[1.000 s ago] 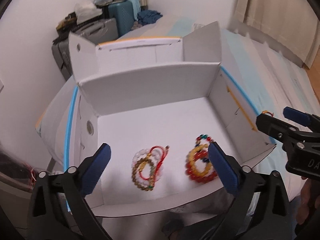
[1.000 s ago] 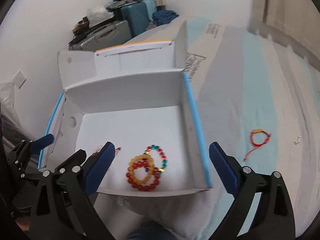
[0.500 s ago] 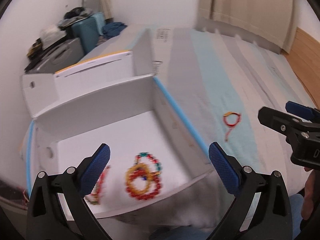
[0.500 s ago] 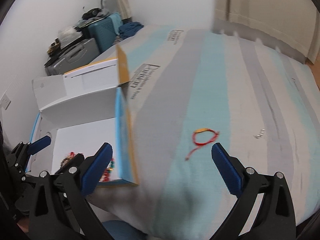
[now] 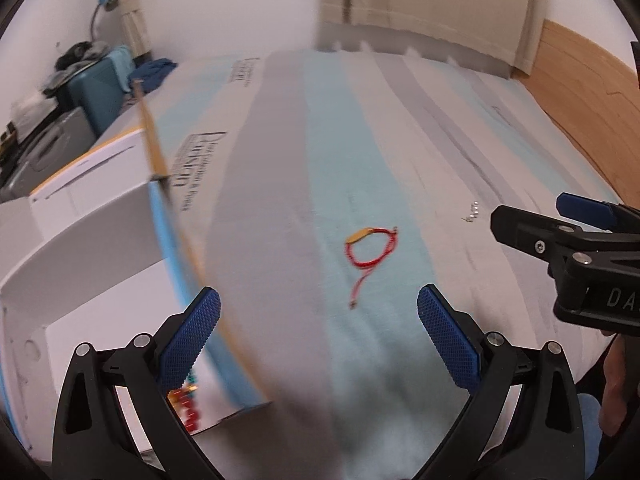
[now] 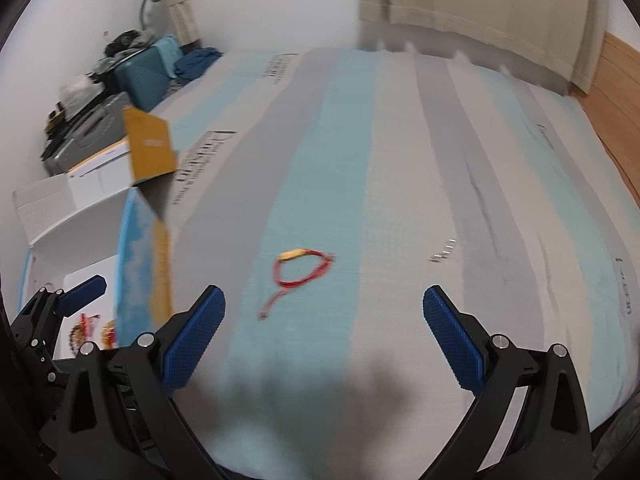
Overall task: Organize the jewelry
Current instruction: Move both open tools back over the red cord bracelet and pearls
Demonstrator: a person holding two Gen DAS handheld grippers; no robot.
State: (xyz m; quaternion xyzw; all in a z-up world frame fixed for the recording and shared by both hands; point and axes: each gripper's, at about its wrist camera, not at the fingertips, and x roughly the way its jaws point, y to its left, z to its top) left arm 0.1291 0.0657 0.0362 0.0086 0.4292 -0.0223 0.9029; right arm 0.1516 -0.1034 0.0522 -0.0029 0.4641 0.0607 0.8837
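Note:
A red string bracelet [image 5: 370, 250] with a gold bar lies on the striped bed cover, ahead of both grippers; it also shows in the right wrist view [image 6: 301, 272]. My left gripper [image 5: 319, 330] is open and empty, short of the bracelet. My right gripper [image 6: 324, 328] is open and empty, with the bracelet just ahead of its left finger. A white cardboard box [image 5: 86, 248] stands at the left; beaded bracelets [image 5: 186, 408] lie in its near corner, partly hidden. The box also shows in the right wrist view [image 6: 72, 216]. A small silver chain piece [image 6: 442, 251] lies to the right.
Suitcases and clutter [image 6: 132, 68] stand at the far left by the wall. Curtains [image 6: 472, 8] hang behind the bed. A wooden panel [image 5: 588, 92] runs along the right. The striped bed cover [image 6: 400, 160] spreads wide to the right of the box.
Both grippers have swung right, away from the box's inside towards the red string bracelet on the bed cover. Both stay open and empty.

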